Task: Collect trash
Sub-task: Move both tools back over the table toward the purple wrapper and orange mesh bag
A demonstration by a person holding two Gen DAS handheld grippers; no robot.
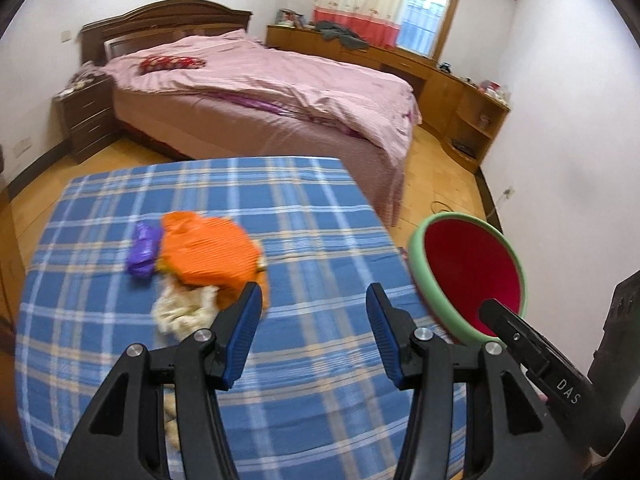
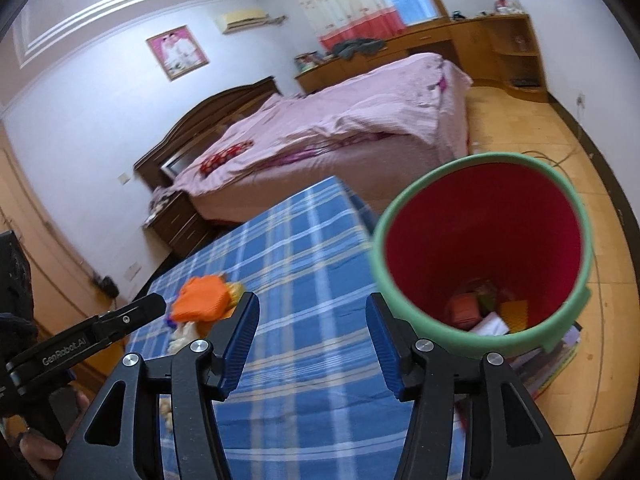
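A pile of trash lies on the blue plaid tablecloth (image 1: 312,216): a crumpled orange bag (image 1: 208,250), a purple wrapper (image 1: 143,250) to its left and a cream crumpled tissue (image 1: 182,310) in front. My left gripper (image 1: 314,310) is open and empty, just right of the pile. A red bin with a green rim (image 2: 484,256) stands off the table's right edge, with several scraps at its bottom. My right gripper (image 2: 312,320) is open and empty, hovering over the table beside the bin's rim. The orange bag also shows in the right wrist view (image 2: 202,300).
A bed with a pink quilt (image 1: 280,92) stands behind the table. A wooden desk unit (image 1: 464,100) runs along the far wall. A dark nightstand (image 1: 86,118) is left of the bed. Wooden floor (image 2: 520,128) and a cable lie right of the bin.
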